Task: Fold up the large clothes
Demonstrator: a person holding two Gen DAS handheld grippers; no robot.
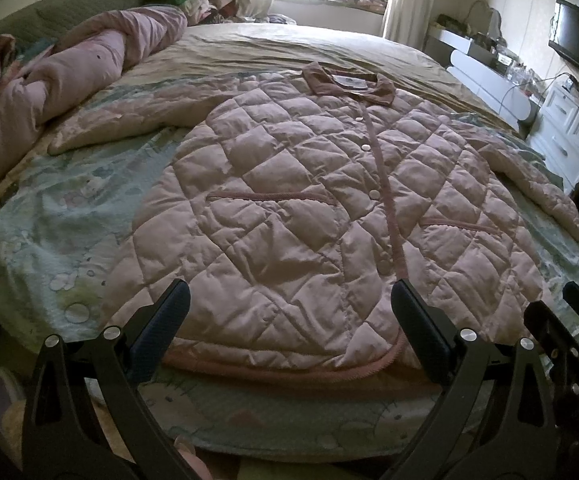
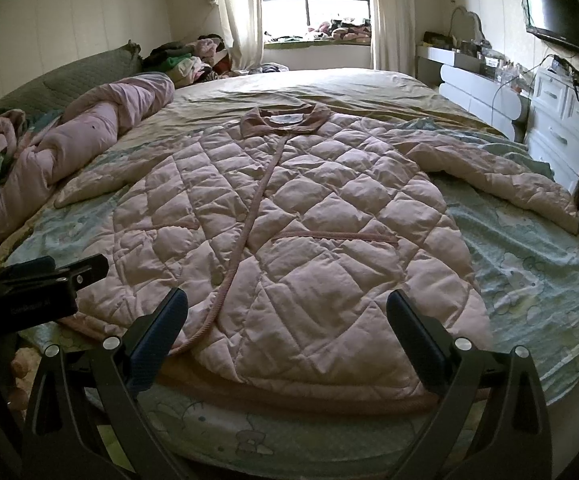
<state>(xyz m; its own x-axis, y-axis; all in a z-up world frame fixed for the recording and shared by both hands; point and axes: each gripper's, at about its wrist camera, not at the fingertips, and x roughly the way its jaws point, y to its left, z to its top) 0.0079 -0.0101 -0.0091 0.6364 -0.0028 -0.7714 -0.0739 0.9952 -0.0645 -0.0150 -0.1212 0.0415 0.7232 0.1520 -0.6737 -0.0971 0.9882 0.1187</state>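
A large pink quilted jacket (image 1: 309, 208) (image 2: 301, 232) lies flat and face up on the bed, buttoned, collar (image 1: 349, 84) (image 2: 285, 120) at the far end, hem nearest me. Both sleeves are spread out: one to the left (image 1: 129, 120) (image 2: 101, 180), one to the right (image 1: 537, 184) (image 2: 501, 172). My left gripper (image 1: 289, 320) is open, hovering over the hem with nothing between its fingers. My right gripper (image 2: 287, 324) is open too, above the hem on the jacket's right half. The left gripper's body (image 2: 41, 284) shows at the left edge of the right wrist view.
The bed has a pale blue cartoon sheet (image 1: 61, 216) (image 2: 529, 256). A rolled pink duvet (image 1: 69, 76) (image 2: 69, 128) lies along the left side. Clothes are piled by the window (image 2: 193, 56). White drawers (image 2: 565, 120) and a wall television (image 2: 561, 12) stand right.
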